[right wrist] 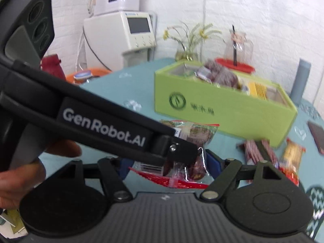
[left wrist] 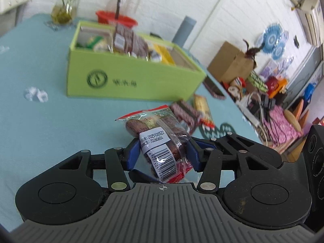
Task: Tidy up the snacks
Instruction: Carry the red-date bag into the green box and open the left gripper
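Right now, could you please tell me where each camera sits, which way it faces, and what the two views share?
Left wrist: sits on the left gripper, looking along its fingers at the clear snack packet it clamps, the green box beyond.
Right wrist: sits on the right gripper, facing the green box; the left gripper's body crosses the view, a hand at the lower left.
Shared: the packet, box and teal tablecloth.

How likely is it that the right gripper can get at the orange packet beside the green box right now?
Probably not straight away: the left gripper crosses in front, and the snack bag it holds sits between the fingers of the right gripper. The orange packet itself lies uncovered.
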`<state>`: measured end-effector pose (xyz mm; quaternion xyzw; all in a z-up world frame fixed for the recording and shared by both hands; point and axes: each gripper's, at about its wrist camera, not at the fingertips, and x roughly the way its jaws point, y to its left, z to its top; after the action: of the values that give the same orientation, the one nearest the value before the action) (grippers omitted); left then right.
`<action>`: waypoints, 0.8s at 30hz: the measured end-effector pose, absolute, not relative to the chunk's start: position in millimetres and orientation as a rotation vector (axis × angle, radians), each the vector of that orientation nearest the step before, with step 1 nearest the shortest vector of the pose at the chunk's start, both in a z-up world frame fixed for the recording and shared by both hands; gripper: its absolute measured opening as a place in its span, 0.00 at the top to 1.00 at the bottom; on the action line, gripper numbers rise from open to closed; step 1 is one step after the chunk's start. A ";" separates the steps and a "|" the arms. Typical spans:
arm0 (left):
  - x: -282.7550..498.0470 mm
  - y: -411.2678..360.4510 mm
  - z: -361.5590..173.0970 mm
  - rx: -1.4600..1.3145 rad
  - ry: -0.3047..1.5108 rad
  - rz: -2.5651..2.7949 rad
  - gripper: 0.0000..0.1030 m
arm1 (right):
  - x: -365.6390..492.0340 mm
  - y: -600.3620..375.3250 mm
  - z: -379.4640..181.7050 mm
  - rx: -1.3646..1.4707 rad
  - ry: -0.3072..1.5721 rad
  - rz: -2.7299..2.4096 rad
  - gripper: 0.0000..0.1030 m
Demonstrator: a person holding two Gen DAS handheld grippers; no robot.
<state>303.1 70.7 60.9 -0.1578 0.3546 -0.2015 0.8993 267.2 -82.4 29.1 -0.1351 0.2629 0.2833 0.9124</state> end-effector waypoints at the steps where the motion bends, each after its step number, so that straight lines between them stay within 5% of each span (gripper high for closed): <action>1: 306.1 75.0 68.8 -0.322 0.713 -0.408 0.68 | 271.6 -77.6 34.0 -0.287 0.523 0.591 0.21; 17: 431.8 35.3 128.5 -0.197 0.587 -0.430 0.66 | 400.0 -99.4 86.7 -0.278 0.452 0.521 0.20; 24: 516.0 21.1 108.3 -0.186 0.659 -0.416 0.66 | 485.1 -114.4 72.0 -0.216 0.543 0.518 0.20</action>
<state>516.0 21.1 108.3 -0.0907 0.3207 -0.2024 0.9208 485.1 -114.4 72.0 -0.1052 0.2647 0.2525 0.9247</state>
